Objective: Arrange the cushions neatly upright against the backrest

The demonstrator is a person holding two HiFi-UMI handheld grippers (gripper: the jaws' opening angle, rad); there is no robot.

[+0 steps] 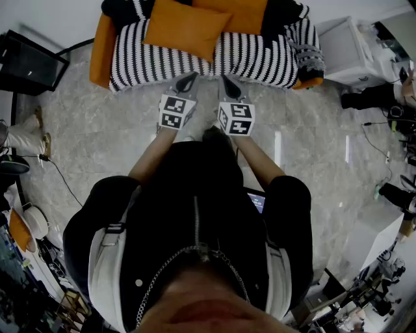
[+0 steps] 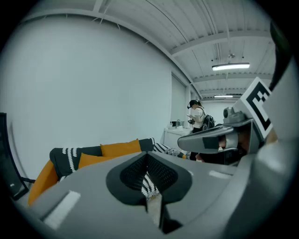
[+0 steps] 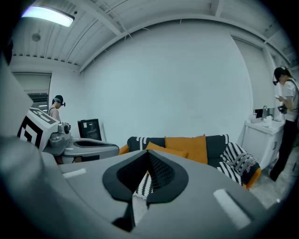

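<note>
Left hand-held gripper and right hand-held gripper are closed and empty, near the sofa. The near orange cushion still needs standing up, so the job looks not started.

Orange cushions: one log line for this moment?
flat orange square cushion: on striped seat | upright orange cushion: at backrest | left tool: shut | right tool: shut
</note>
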